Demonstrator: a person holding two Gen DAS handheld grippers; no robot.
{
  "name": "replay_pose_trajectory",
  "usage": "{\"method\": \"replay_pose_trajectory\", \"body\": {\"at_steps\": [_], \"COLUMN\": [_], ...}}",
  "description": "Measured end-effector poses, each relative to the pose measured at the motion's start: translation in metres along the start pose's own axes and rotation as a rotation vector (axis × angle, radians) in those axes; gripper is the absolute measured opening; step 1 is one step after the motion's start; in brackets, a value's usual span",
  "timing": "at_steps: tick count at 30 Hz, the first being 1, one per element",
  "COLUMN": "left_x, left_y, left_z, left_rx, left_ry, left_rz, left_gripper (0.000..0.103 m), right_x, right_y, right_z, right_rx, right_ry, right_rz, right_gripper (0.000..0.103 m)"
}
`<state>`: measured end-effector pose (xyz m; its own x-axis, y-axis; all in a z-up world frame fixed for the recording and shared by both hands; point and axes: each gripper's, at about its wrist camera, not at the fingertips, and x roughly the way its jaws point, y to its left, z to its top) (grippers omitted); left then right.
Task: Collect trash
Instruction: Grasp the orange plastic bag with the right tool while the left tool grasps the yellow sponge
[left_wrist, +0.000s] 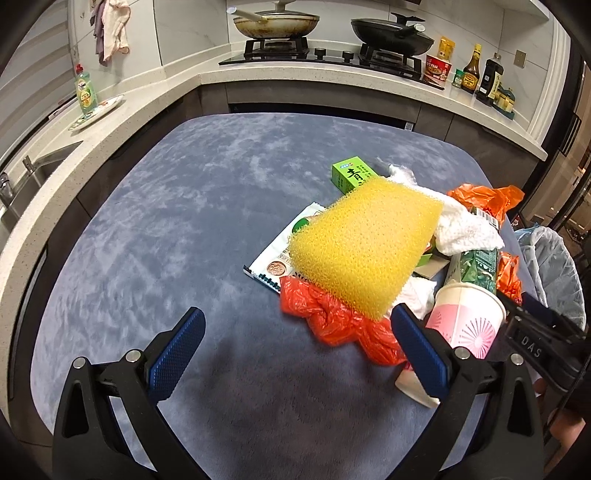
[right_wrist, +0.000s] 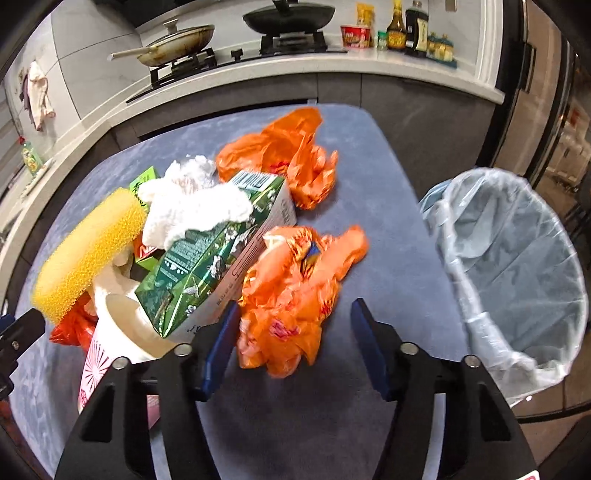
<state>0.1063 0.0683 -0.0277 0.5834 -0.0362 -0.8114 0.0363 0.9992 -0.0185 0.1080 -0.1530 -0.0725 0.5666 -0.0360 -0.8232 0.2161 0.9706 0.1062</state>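
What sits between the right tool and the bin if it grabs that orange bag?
Nothing visible: the right tool straddles the orange bag, and only bare blue table lies between it and the lined bin.

Trash pile (left_wrist: 406, 258) crowds right; table (left_wrist: 184, 221) left clear.

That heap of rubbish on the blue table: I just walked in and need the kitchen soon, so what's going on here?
A person with tongs in each hand is clearing trash. The right tongs are half open around a crumpled orange plastic bag, not yet pinching it. The left tongs are open and empty over the blue velvety tablecloth, near a yellow sponge. The bin lined with a clear bag beside the table looks empty.
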Motion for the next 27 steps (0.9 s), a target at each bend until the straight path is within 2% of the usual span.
{"method": "replay_pose_trajectory", "body": {"at_steps": [1, 8, 10, 16, 22, 24, 25, 26, 27], "left_x": [0.001, 0.006, 0.008, 0.019, 0.038, 0.044, 0.047, 0.052, 0.054], "left_y": [0.0, 0.001, -0.002, -0.008, -0.006, -0.006, -0.006, -0.007, -0.006], "left_z": [0.001, 0.009, 0.011, 0.017, 0.03, 0.032, 0.032, 0.032, 0.032], "left_rx": [-0.003, -0.012, -0.001, 0.025, -0.002, 0.004, 0.009, 0.008, 0.003], "left_ry": [0.001, -0.004, -0.007, 0.007, 0.001, 0.007, 0.019, 0.045, 0.061], "left_rz": [-0.001, -0.033, -0.05, -0.102, -0.15, -0.19, -0.208, -0.227, -0.25], "left_gripper": [0.096, 0.096, 0.096, 0.096, 0.095, 0.081, 0.062, 0.047, 0.046], "right_x": [0.001, -0.008, -0.014, -0.027, -0.037, -0.038, -0.039, -0.04, -0.041], "right_y": [0.0, -0.001, -0.005, -0.013, -0.009, -0.008, -0.009, -0.009, -0.009], "right_z": [-0.001, -0.002, -0.002, -0.003, -0.004, -0.004, -0.005, -0.006, -0.007], "right_rx": [0.007, 0.001, 0.016, 0.027, 0.008, 0.011, 0.014, 0.016, 0.017], "right_ry": [0.003, -0.017, -0.02, -0.028, -0.042, -0.041, -0.04, -0.038, -0.038], "right_rz": [0.015, 0.018, 0.026, 0.036, 0.042, 0.045, 0.047, 0.046, 0.045], "right_gripper": [0.045, 0.033, 0.025, 0.025, 0.025, 0.025, 0.025, 0.025, 0.025]}}
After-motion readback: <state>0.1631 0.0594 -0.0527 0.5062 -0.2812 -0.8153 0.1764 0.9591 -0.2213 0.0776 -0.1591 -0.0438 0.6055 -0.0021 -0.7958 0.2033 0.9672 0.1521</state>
